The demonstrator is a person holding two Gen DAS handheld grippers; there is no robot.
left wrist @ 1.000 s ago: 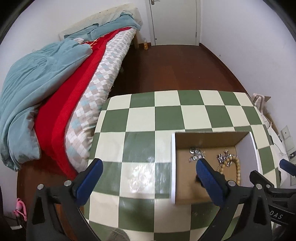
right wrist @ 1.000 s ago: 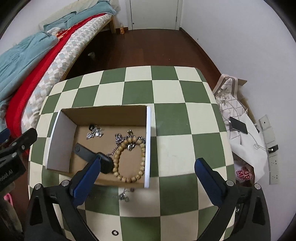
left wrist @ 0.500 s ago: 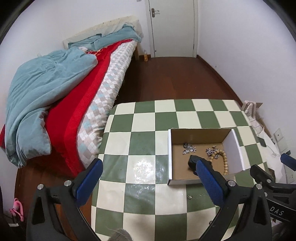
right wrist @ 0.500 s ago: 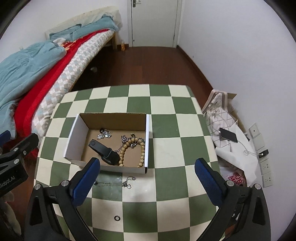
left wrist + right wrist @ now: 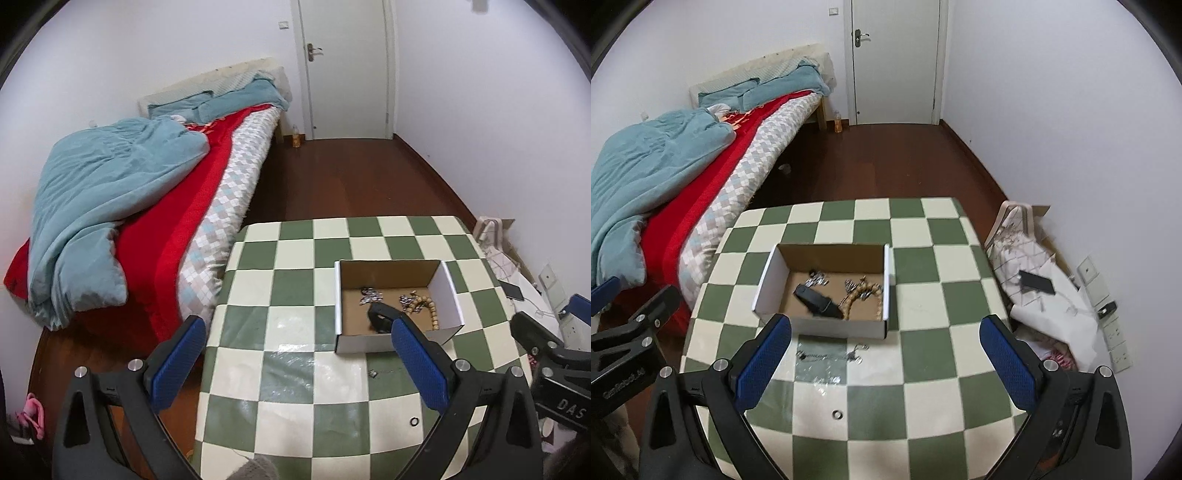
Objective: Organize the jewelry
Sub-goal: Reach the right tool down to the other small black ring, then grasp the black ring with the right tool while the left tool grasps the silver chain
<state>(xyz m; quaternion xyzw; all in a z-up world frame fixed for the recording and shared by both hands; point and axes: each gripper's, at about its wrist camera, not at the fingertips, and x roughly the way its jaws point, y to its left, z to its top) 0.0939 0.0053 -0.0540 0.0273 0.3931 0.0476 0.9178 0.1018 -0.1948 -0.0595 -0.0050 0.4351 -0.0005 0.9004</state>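
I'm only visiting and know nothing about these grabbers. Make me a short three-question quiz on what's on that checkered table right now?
1. True or false: the bead bracelet lies inside the cardboard box.
2. Which pieces lie on the checkered table outside the box? A) a chain necklace and a small ring B) a watch C) nothing
3. Fill in: the jaws of both the left gripper and the right gripper stand ____ and hold nothing.

Key: 1 true; 2 A; 3 open.
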